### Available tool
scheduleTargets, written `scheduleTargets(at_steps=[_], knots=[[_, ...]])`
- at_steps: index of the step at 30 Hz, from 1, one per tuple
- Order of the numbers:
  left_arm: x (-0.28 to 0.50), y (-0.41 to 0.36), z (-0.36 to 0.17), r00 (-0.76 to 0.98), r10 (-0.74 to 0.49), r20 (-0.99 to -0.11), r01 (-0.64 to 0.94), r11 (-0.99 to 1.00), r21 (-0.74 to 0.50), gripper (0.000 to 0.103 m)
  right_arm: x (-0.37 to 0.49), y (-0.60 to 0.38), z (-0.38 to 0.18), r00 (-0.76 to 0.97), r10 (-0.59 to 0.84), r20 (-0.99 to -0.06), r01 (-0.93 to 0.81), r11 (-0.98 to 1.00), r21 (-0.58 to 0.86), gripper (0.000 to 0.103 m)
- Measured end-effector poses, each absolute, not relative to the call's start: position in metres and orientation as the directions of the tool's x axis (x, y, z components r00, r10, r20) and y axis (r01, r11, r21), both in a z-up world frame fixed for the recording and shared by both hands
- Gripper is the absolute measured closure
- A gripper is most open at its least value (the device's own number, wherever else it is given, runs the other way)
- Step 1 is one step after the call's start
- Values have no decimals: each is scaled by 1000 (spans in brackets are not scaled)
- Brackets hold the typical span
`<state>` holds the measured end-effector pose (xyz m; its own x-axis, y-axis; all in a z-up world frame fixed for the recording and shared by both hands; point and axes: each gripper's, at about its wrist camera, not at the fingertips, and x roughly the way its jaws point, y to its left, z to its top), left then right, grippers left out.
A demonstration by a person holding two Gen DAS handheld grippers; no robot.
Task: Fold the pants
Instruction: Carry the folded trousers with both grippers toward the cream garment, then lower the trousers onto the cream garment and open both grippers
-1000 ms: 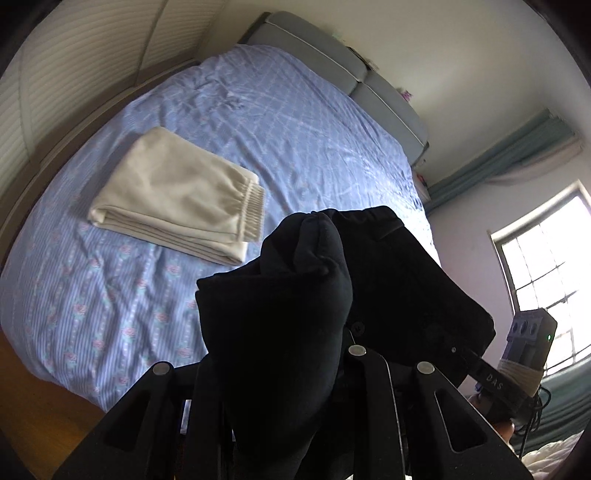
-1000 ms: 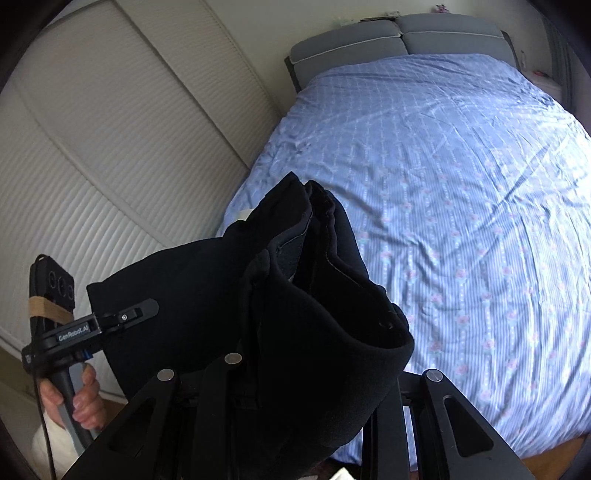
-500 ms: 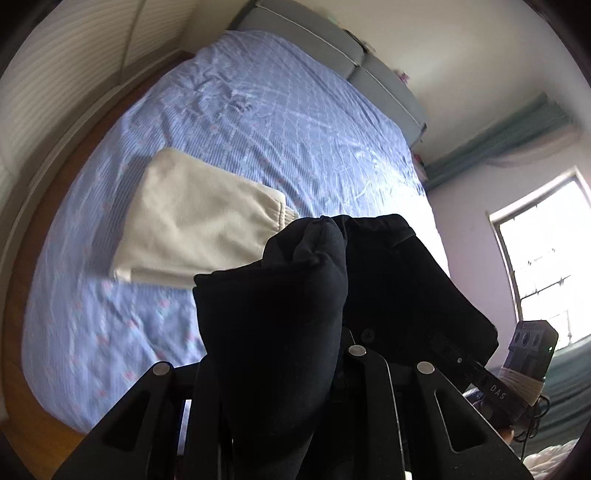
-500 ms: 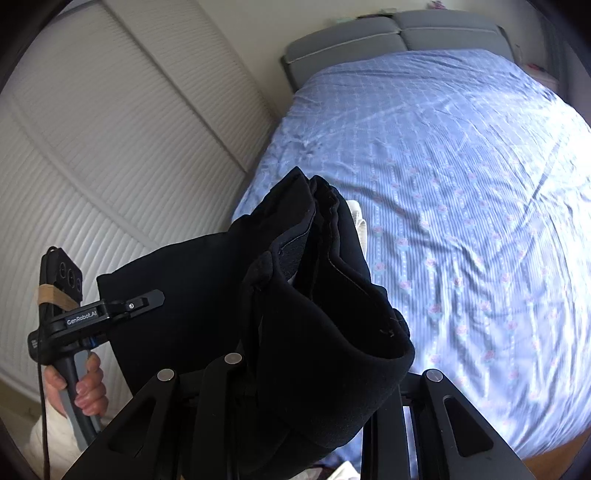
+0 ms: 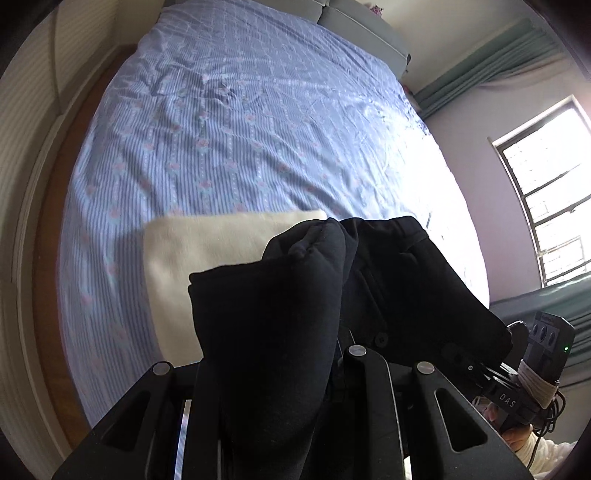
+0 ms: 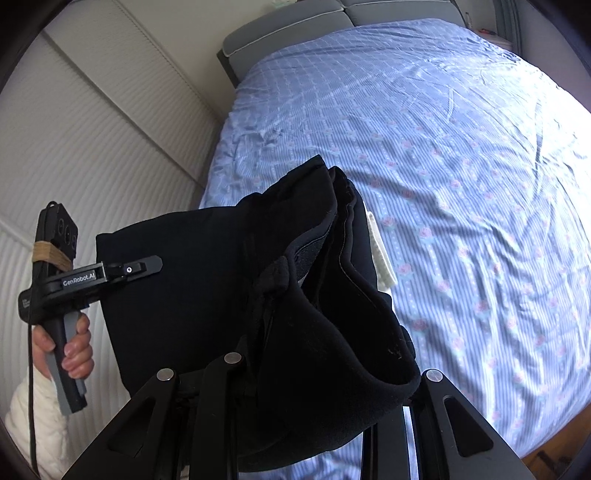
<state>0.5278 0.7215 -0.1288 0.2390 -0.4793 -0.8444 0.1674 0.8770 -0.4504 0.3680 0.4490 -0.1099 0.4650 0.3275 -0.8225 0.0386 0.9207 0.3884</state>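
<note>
Folded black pants (image 5: 280, 317) hang in the air between both grippers, above the near end of the bed. My left gripper (image 5: 273, 373) is shut on one side of the bundle; it also shows in the right wrist view (image 6: 147, 267), clamped on the cloth edge. My right gripper (image 6: 295, 373) is shut on the other side of the black pants (image 6: 221, 295); it appears in the left wrist view (image 5: 476, 365). The fingertips of both are hidden by the fabric.
Folded cream pants (image 5: 207, 254) lie on the blue striped bed sheet (image 5: 258, 129) just beyond the black bundle; their waistband edge shows in the right wrist view (image 6: 380, 254). Grey headboard (image 6: 314, 22) at the far end, white wardrobe doors (image 6: 92, 129) left, window (image 5: 546, 184) right.
Both grippers have carried the black pants forward over the bed toward the cream pants, which now sit partly under the bundle. Both grips are unchanged.
</note>
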Motion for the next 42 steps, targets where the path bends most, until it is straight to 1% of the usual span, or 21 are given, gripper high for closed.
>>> scheduleTargets(at_steps=[8, 15, 17, 20, 21, 22, 24, 25, 26, 27, 28, 29, 30, 31, 32, 33, 34, 36, 40, 42], knots=[[623, 724, -167, 178, -462, -869, 203, 881, -427, 80, 455, 466, -145, 445, 269, -854, 90, 936, 341, 76], [658, 716, -223, 86, -420, -903, 198, 896, -398, 79, 497, 473, -182, 387, 233, -892, 125, 945, 301, 76], [659, 718, -236, 71, -400, -914, 184, 906, -382, 78, 498, 472, -194, 360, 232, -904, 146, 943, 300, 76], [659, 727, -247, 62, -368, -928, 131, 924, -358, 67, 496, 470, -211, 327, 227, -917, 165, 942, 292, 73], [659, 729, -248, 66, -350, -934, 120, 932, -341, 59, 495, 469, -215, 311, 230, -922, 171, 941, 293, 72], [659, 732, -247, 77, -329, -941, 114, 941, -319, 54, 493, 468, -219, 295, 231, -927, 176, 941, 291, 70], [656, 733, -241, 99, -297, -950, 118, 951, -285, 52, 491, 466, -225, 251, 217, -943, 201, 942, 270, 62], [654, 734, -237, 111, -273, -955, 123, 958, -260, 47, 488, 463, -225, 236, 212, -948, 221, 939, 265, 61], [652, 733, -233, 137, -218, -966, 133, 971, -200, 44, 487, 460, -226, 231, 217, -948, 241, 932, 272, 60], [650, 733, -227, 179, -141, -974, 142, 983, -116, 39, 485, 457, -226, 230, 227, -946, 256, 924, 284, 59], [650, 734, -223, 220, -68, -973, 147, 988, -36, 36, 483, 455, -226, 226, 231, -946, 264, 921, 288, 58], [646, 735, -217, 260, 1, -965, 151, 988, 41, 36, 480, 453, -225, 222, 229, -948, 264, 922, 284, 57], [642, 737, -213, 283, 40, -958, 148, 985, 85, 34, 475, 452, -225, 218, 220, -951, 261, 926, 274, 55], [638, 740, -210, 293, 76, -953, 139, 983, 121, 32, 471, 450, -223, 210, 198, -957, 260, 933, 250, 51], [632, 744, -207, 306, 62, -950, 157, 981, 115, 32, 467, 449, -220, 202, 160, -966, 265, 941, 211, 36], [623, 743, -204, 317, 79, -945, 159, 978, 135, 32, 460, 446, -215, 210, 97, -973, 277, 948, 154, 28], [614, 742, -201, 322, 92, -942, 159, 976, 150, 32, 458, 445, -210, 230, 52, -972, 282, 952, 118, 27], [592, 741, -194, 336, 95, -937, 142, 978, 150, 32, 449, 438, -200, 261, 13, -965, 261, 962, 84, 27], [548, 740, -171, 346, 21, -938, 91, 994, 56, 32, 431, 422, -181, 305, 28, -952, 224, 970, 100, 27], [522, 728, -154, 384, 14, -923, 106, 993, 59, 31, 417, 412, -167, 349, 35, -937, 199, 974, 111, 26]])
